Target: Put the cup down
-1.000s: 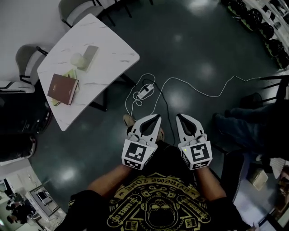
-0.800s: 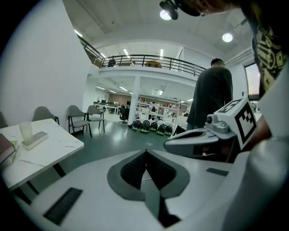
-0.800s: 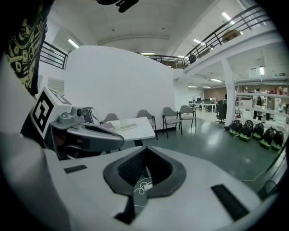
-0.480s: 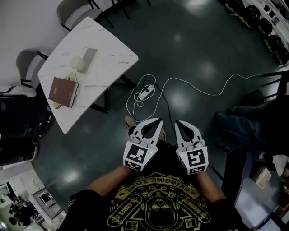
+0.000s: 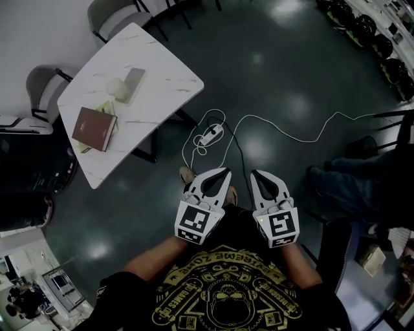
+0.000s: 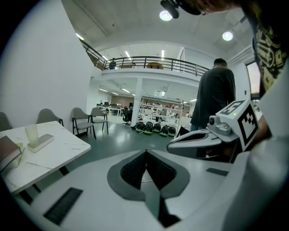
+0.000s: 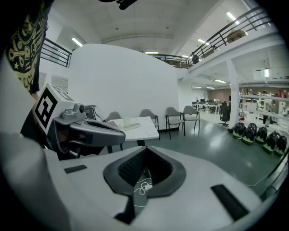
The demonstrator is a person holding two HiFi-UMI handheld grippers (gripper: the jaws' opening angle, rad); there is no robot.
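Observation:
A pale translucent cup (image 5: 115, 85) stands upright on the white marble table (image 5: 162, 71) at the upper left of the head view, far from both grippers. The left gripper view shows the cup (image 6: 31, 134) beside a flat grey block. My left gripper (image 5: 227, 170) and right gripper (image 5: 253, 173) hang side by side over the dark floor, in front of the person's body. Both are shut with nothing between their jaws. In each gripper view the jaws meet at the tip, left gripper (image 6: 146, 151), right gripper (image 7: 145, 149).
A brown book (image 5: 94, 128) and a grey block (image 5: 134, 80) lie on the table. A white power strip (image 5: 208, 134) with a looping cable lies on the floor ahead. Grey chairs (image 5: 115, 16) stand by the table. A seated person's legs (image 5: 352, 178) are at the right.
Only the head view has shifted slightly. Both grippers keep their places and stay shut.

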